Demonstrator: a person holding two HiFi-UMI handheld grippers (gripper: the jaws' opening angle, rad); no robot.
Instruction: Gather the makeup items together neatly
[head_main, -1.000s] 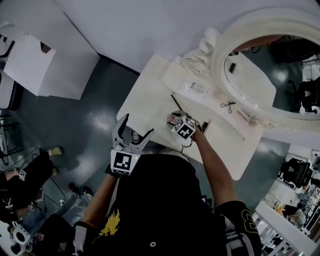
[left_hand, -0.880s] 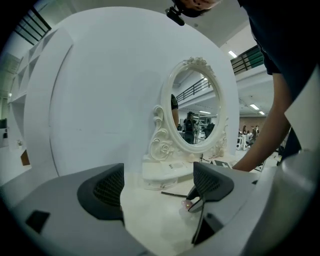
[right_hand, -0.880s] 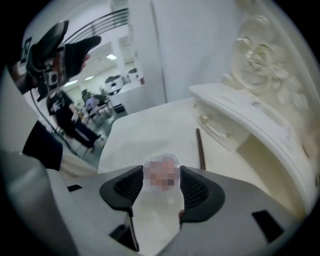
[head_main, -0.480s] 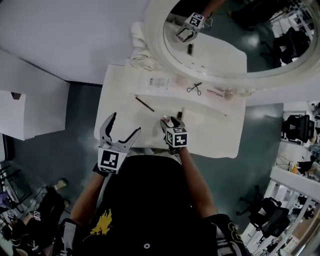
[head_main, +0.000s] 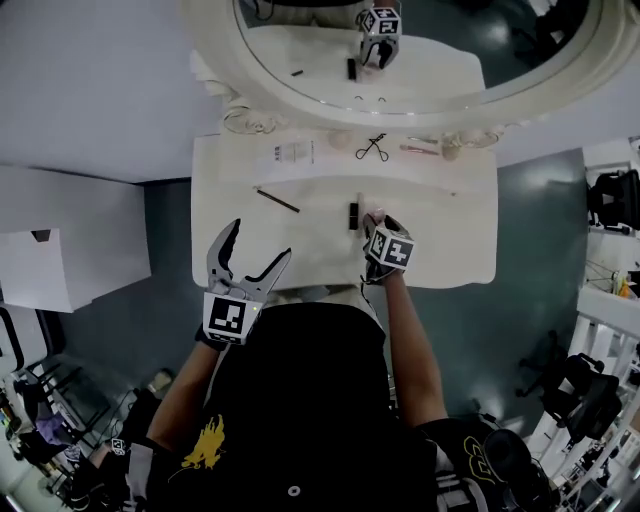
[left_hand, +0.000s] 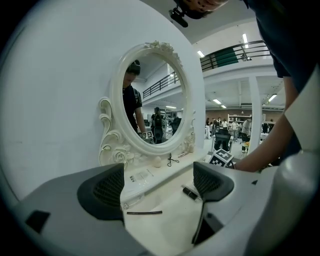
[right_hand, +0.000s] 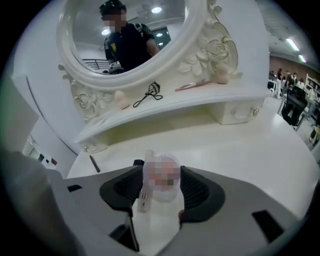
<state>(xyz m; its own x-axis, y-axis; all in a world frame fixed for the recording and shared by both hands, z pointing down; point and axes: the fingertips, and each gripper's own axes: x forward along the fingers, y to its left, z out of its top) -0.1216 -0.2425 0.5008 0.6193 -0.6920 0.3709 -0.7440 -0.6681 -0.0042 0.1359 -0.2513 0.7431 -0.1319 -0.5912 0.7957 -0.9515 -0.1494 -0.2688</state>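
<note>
Head view: the left hand-held gripper (head_main: 258, 245) hangs wide open over the near edge of the worktop (head_main: 440, 240), while the right hand-held gripper (head_main: 375, 218) sits just beside a black tube (head_main: 353, 213). Left gripper view: nothing stands between its spread jaws; a dark pencil (left_hand: 144, 212) lies beyond. Right gripper view: the jaws are narrowed onto a pale round makeup item (right_hand: 162, 197), low over the worktop

My left gripper (left_hand: 157, 187) shows its jaws wide apart, empty. Beyond them on the white dressing table (left_hand: 162, 230) lie a thin dark pencil (left_hand: 144, 212) and a short black tube (left_hand: 189, 193), well apart. An eyelash curler (left_hand: 171, 160) rests under the ornate mirror (left_hand: 152, 100).
</note>
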